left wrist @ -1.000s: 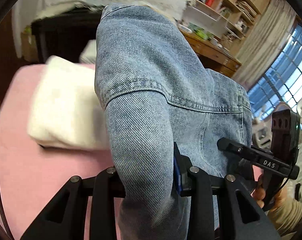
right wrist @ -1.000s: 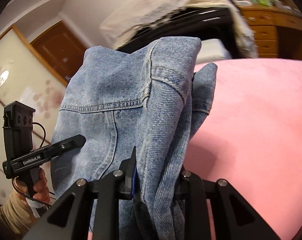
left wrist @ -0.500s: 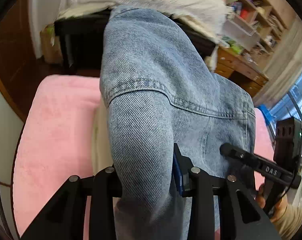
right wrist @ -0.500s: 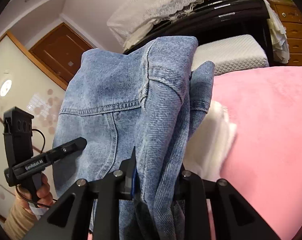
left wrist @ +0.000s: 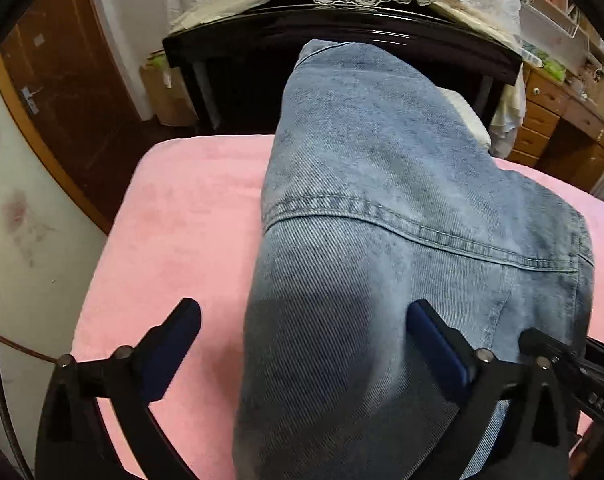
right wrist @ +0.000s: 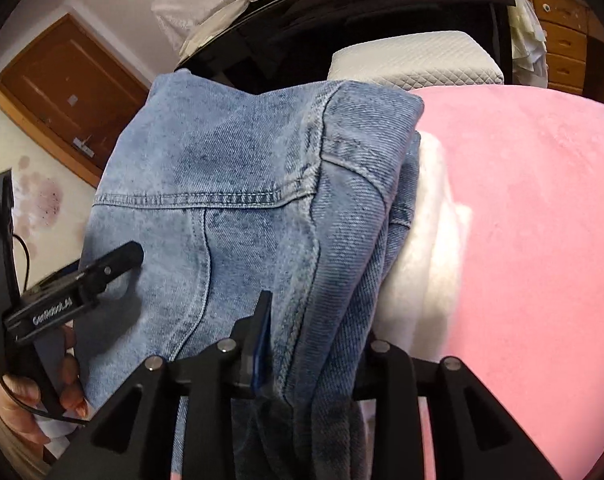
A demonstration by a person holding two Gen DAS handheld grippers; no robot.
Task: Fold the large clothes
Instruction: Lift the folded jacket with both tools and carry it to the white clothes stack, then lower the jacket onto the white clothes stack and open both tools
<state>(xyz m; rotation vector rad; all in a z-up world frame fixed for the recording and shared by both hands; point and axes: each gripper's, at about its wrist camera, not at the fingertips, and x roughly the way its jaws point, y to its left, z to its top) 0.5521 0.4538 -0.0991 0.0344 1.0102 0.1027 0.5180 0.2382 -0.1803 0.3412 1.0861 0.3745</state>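
Left tool point(left wrist: 302, 328) opening wide, denim garment point(left wrist: 402, 208) between, pink surface point(left wrist: 173, 216)

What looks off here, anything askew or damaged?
Nothing damaged. One asymmetry: the left gripper is opening, its left finger clear of the denim garment, while the right gripper, just starting to open, has denim bunched between its fingers. The denim lies partly over a white folded item on the pink bed cover.

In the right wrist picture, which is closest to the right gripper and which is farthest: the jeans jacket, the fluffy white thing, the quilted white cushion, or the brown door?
1. Denim jacket, between the right gripper's opening fingers.
2. Fluffy white cloth, just right, under the denim.
3. Quilted cushion, beyond the pink cover's far edge.
4. Brown door, far left, at the wall.
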